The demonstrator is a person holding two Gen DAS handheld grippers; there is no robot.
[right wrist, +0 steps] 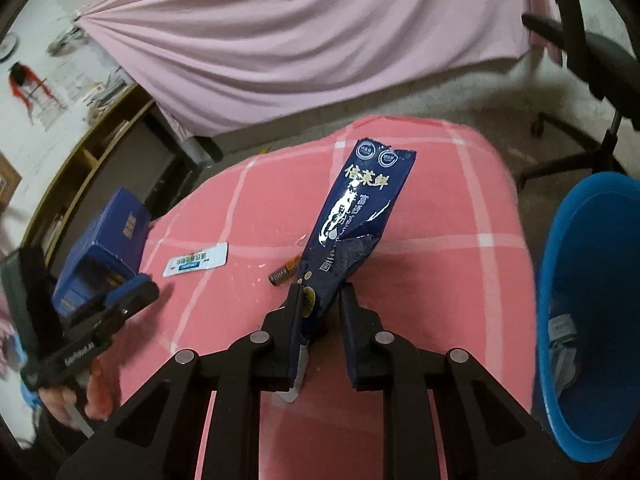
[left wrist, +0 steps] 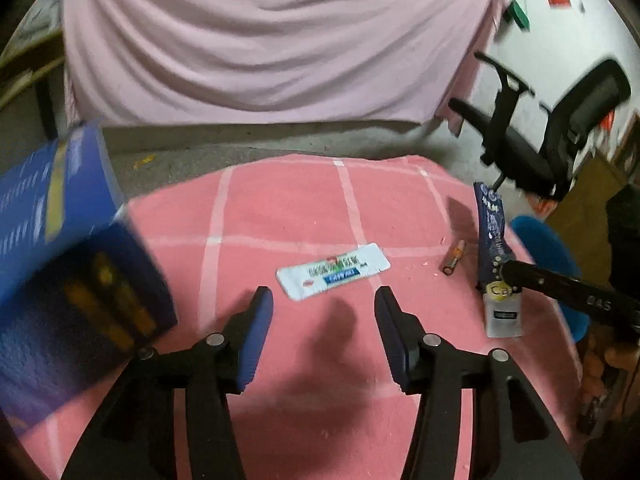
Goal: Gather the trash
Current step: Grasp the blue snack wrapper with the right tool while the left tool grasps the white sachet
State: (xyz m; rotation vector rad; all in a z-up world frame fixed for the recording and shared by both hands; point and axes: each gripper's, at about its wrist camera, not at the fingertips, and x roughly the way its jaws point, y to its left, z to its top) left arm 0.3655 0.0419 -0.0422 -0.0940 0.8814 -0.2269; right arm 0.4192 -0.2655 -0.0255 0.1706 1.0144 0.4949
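My right gripper [right wrist: 320, 300] pinches the dark blue wrapper [right wrist: 356, 216] above the pink checked cloth [right wrist: 440, 260]; the blue bin [right wrist: 580, 280] stands to its right. My left gripper [left wrist: 324, 300] is spread, empty, the white sachet [left wrist: 332, 270] just ahead, the blue box [left wrist: 60, 240] to its left.

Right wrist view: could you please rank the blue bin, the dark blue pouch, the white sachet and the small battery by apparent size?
1. Blue bin, though nearer the camera
2. Dark blue pouch
3. White sachet
4. Small battery
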